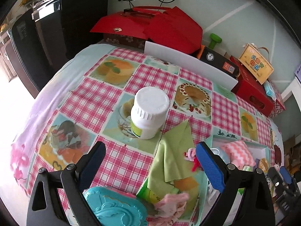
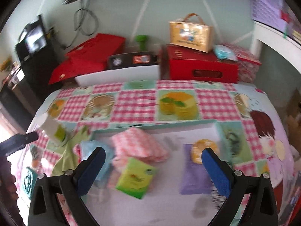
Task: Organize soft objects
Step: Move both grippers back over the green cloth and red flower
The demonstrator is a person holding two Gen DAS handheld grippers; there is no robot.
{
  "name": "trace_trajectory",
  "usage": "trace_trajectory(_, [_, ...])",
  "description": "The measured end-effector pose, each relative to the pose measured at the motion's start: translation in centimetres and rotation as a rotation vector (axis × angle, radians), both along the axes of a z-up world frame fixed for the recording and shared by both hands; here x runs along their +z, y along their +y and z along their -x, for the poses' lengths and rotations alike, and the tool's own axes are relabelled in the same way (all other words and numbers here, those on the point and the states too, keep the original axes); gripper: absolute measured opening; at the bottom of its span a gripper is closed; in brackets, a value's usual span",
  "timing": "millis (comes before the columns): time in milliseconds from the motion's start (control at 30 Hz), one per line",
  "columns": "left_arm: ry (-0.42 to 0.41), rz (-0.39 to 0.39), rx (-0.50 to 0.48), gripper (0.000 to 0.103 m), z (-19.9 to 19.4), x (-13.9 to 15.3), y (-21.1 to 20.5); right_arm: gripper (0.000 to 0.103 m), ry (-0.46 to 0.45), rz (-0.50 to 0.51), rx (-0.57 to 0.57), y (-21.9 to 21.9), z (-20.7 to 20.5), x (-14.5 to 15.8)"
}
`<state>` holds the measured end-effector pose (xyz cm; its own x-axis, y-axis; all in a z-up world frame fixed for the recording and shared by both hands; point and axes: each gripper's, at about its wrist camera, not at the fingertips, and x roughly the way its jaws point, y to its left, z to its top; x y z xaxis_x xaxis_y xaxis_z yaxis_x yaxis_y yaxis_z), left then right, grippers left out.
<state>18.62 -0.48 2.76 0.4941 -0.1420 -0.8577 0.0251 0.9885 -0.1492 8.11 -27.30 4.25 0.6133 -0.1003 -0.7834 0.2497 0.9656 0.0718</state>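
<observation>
Soft objects lie partly gathered in the shallow white tray: a pink zigzag cloth against the tray's far-left wall, a pale blue cloth at its left edge, a green tissue pack just in front of the pink cloth, a purple pack to the tray's right side with a round yellow item beside it; outside the tray, to its left, a green cloth sprawls on the checked tablecloth, with a small pink-and-red fabric piece on it and a crumpled pink cloth nearer the camera; step in hand looks like sorting mid-way, loose cloths outstanding; next move probably calls for the left gripper to drop onto the green cloth and pinch a fold, clear of the white bottle standing just beyond it; left gripper hovers low over that cloth, jaws spread wide, nothing between them; right gripper poised above the tray's contents, likewise agape and empty; right view blurred, details uncertain.
</observation>
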Motion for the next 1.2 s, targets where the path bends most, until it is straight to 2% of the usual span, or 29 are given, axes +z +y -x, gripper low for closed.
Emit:
trace_trajectory(400, [0.046,0.041,0.009,0.096,-0.6,-1.2,1.2,0.102,0.007,-0.016,0.265,8.3,-2.7,-2.6])
trace_trajectory(467, [0.053,0.049,0.013,0.096,-0.8,-1.5,1.5,0.094,-0.001,-0.023,0.308,9.2,-3.0,-2.9])
trace_trajectory(733, [0.093,0.066,-0.005,0.096,-1.5,-2.7,1.3,0.079,0.006,-0.049,0.418,12.0,-4.1,-4.1])
trace_trajectory(800, [0.103,0.071,-0.014,0.096,-1.6,-2.9,1.2,0.072,0.01,-0.057,0.442,12.6,-4.4,-4.4])
trace_trajectory(867, [0.109,0.076,-0.017,0.096,-1.8,-3.2,1.1,0.061,0.019,-0.06,0.462,13.1,-4.7,-4.6])
trace_trajectory(967, [0.113,0.081,-0.013,0.096,-2.0,-3.3,1.3,0.06,0.036,-0.062,0.478,13.7,-5.5,-5.2])
trace_trajectory(1033, [0.117,0.087,-0.005,0.096,-2.1,-3.5,1.5,0.056,0.048,-0.067,0.487,14.1,-5.8,-5.6])
trace_trajectory(1200, [0.129,0.103,0.003,0.096,-2.4,-3.8,1.8,0.055,0.067,-0.056,0.493,14.7,-6.6,-6.3])
